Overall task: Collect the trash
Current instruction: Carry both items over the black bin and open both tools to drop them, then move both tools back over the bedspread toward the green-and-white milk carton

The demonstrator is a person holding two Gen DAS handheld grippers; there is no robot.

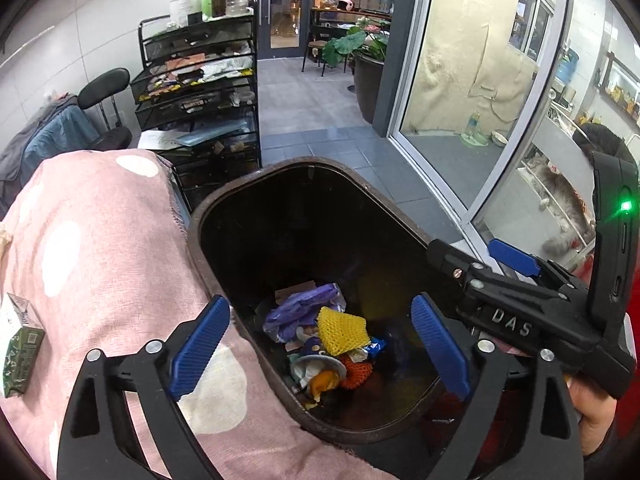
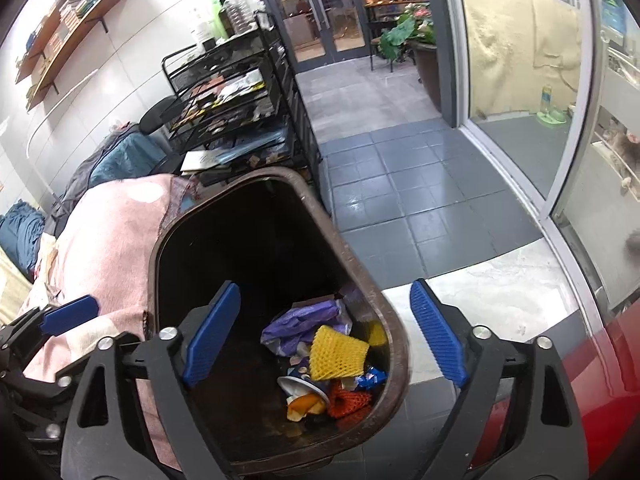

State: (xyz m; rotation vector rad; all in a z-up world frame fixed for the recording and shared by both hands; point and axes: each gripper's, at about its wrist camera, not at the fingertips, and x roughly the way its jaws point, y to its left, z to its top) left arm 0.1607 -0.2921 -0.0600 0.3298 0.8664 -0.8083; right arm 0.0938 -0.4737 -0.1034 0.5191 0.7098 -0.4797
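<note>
1. Starting at the left, we see a green carton (image 1: 20,346) lying on the pink spotted cloth (image 1: 104,248), just beside the bin.
2. We hold the left gripper (image 1: 320,352) over the dark bin (image 1: 240,196), jaws wide apart with nothing between them.
3. Inside the bin, at its bottom, we see the trash: a purple bag (image 1: 298,310), a yellow foam net (image 1: 342,330), an orange net (image 1: 358,372) and a paper cup (image 1: 316,366).
4. We hold the right gripper (image 2: 326,338) above the bin's right rim, jaws spread and empty, with grey floor tiles (image 2: 420,188) further right.
</note>
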